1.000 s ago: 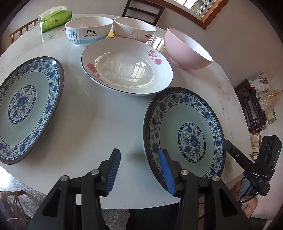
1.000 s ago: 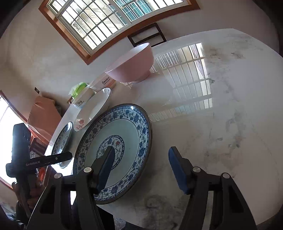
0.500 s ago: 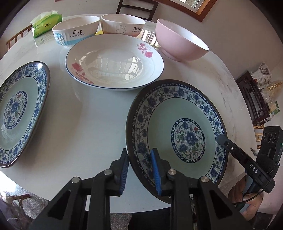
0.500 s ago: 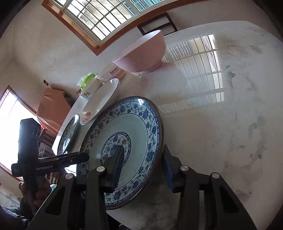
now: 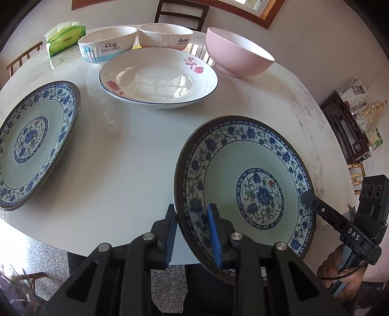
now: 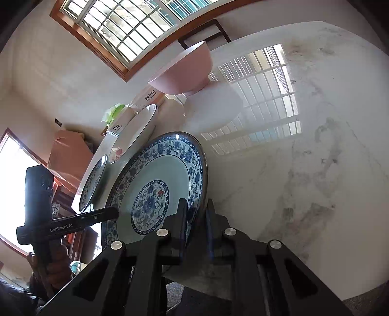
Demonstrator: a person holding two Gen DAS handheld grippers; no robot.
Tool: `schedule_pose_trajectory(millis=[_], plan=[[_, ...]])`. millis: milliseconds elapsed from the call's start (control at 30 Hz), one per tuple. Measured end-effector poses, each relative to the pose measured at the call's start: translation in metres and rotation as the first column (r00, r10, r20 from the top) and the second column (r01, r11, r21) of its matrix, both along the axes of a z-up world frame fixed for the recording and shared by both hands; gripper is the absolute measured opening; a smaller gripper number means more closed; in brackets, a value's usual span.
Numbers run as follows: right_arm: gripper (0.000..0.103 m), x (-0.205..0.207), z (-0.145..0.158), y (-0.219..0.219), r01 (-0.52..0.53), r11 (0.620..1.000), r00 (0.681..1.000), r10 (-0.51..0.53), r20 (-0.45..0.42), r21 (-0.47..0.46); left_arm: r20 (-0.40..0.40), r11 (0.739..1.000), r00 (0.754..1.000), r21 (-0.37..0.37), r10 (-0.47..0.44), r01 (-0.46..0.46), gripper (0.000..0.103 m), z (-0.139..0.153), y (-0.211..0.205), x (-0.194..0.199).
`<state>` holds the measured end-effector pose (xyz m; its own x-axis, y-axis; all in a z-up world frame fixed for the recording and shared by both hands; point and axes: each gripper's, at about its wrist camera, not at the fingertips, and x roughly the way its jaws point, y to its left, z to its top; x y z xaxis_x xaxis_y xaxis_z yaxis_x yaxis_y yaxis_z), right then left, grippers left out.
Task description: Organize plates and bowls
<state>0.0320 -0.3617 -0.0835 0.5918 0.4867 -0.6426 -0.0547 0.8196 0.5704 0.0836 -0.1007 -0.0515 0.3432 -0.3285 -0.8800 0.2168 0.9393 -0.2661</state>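
Observation:
A blue-and-white floral plate (image 5: 245, 184) is held by both grippers and tilted up off the white round table (image 5: 116, 155). My left gripper (image 5: 192, 233) is shut on its near left rim. My right gripper (image 6: 195, 218) is shut on its opposite rim; the plate also shows in the right wrist view (image 6: 158, 184). A matching blue plate (image 5: 31, 143) lies at the left. A white plate with red flowers (image 5: 158, 77) sits in the middle. Behind it stand a "Dog" bowl (image 5: 107, 47), a "Rabbit" bowl (image 5: 165, 36) and a pink bowl (image 5: 238, 52).
A green tissue pack (image 5: 65, 36) lies at the table's far left. Chairs (image 5: 182, 12) stand behind the table. A dark wooden cabinet (image 5: 345, 126) is off to the right. In the right wrist view the marble tabletop (image 6: 304, 145) stretches to the right of the plate.
Both grippers have closed on the right blue plate's rim, from open a second ago. The plate has been tilted up and lifted off the table.

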Motion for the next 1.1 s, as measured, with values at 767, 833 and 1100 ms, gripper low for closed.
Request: schedule_pose_trajectory(millis=[767, 833, 1100], plan=[[0.015, -0.013, 0.014, 0.061, -0.099, 0.995, 0.994, 0.099, 0.038, 0.002, 0.04, 0.99, 0.989, -0.029, 0.14, -0.138, 0.025, 0.016, 0.067, -0.022], [0.015, -0.011, 0.016, 0.067, -0.112, 0.994, 0.993, 0.112, 0.039, -0.002, 0.042, 0.987, 0.987, -0.032, 0.156, -0.155, 0.025, 0.017, 0.075, -0.024], [0.015, -0.007, 0.02, 0.093, -0.166, 0.986, 0.985, 0.166, 0.039, -0.011, 0.049, 0.974, 0.974, -0.048, 0.222, -0.22, 0.025, 0.021, 0.112, -0.034]])
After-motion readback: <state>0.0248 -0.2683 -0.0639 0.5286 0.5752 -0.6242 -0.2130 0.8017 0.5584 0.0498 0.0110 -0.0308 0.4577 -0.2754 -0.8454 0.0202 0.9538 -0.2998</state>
